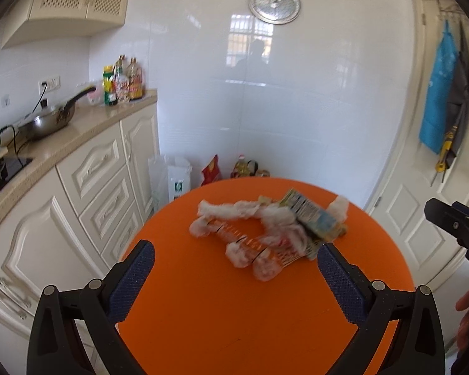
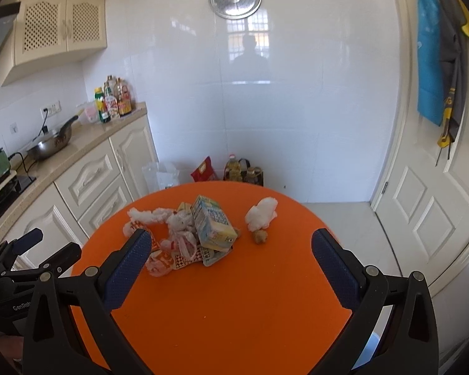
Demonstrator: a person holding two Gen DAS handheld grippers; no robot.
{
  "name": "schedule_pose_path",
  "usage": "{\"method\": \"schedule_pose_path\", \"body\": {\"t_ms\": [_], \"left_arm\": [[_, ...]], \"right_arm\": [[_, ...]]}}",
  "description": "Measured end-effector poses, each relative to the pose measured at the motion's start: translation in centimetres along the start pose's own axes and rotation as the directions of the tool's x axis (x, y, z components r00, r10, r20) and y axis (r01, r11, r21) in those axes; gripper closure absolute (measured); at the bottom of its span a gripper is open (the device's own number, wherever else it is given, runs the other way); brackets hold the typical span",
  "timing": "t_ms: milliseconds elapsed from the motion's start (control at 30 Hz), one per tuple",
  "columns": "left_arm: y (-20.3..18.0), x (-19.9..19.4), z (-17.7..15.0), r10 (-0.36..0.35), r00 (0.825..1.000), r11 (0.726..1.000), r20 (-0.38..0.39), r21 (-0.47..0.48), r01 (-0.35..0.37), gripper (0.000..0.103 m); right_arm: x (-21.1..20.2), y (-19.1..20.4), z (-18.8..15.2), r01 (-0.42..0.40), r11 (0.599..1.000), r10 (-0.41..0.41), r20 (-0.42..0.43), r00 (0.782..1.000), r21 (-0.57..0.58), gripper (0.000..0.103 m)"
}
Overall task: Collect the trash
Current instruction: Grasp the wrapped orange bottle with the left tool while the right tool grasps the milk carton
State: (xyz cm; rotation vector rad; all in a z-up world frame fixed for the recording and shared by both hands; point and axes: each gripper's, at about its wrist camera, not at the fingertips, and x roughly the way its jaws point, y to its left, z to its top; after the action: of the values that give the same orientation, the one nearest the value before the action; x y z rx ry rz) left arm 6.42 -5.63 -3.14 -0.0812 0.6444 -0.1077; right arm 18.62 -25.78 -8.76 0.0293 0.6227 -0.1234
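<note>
A heap of trash lies on the round orange table [image 1: 222, 312] [image 2: 234, 306]. In it are a crushed drink carton [image 1: 315, 215] [image 2: 212, 222], crumpled white tissues [image 1: 231, 211] [image 2: 150, 215], a crinkled plastic bag [image 2: 181, 237] and checkered wrappers [image 1: 250, 243] [image 2: 172, 257]. A separate tissue wad [image 2: 262, 214] [image 1: 339, 207] and a small brown lump [image 2: 260, 236] lie to the right of the heap. My left gripper [image 1: 236, 264] stands open just short of the heap, nothing between its fingers. My right gripper [image 2: 231, 251] is open too, its left finger [image 2: 131, 259] in front of the wrappers.
A kitchen counter [image 1: 78, 125] with a wok [image 1: 51, 118] and bottles [image 1: 123, 81] runs along the left above cream cabinets. Bags and oil bottles [image 2: 244, 168] stand on the floor behind the table. A white door [image 2: 437, 187] with hanging aprons is at the right.
</note>
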Motion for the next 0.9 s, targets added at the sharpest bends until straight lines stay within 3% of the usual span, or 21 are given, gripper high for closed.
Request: {"method": "schedule_pose_path", "body": {"t_ms": [133, 433, 700, 800, 900], "left_arm": [[1.2, 4.2, 1.2, 0.001, 0.999, 1.0, -0.054, -0.009, -0.001, 0.001], [-0.9, 15.9, 4.1, 0.031, 0.983, 0.997, -0.182, -0.058, -0.042, 0.001], [-3.3, 26.3, 7.6, 0.055, 0.968, 0.989, -0.245, -0.121, -0.086, 0.001], [-4.4, 30.4, 8.4, 0.046, 0.957, 0.986, -0.286, -0.142, -0.09, 0.003], [-5.6, 33.6, 8.7, -0.011, 0.948, 0.984, -0.319, -0.174, -0.048, 0.015]], "right_arm": [[3.1, -0.3, -0.5, -0.005, 1.0, 0.005, -0.063, 0.998, 0.004, 0.0], [11.1, -1.0, -1.1, -0.026, 1.0, 0.026, -0.194, 0.981, 0.003, 0.0], [18.2, -1.6, -0.8, -0.081, 0.996, 0.087, -0.281, 0.956, 0.033, 0.0], [20.7, -1.6, -0.4, -0.107, 0.993, 0.117, -0.305, 0.945, 0.049, 0.0], [22.8, -1.7, -0.3, -0.131, 0.989, 0.148, -0.335, 0.931, 0.073, 0.0]]}}
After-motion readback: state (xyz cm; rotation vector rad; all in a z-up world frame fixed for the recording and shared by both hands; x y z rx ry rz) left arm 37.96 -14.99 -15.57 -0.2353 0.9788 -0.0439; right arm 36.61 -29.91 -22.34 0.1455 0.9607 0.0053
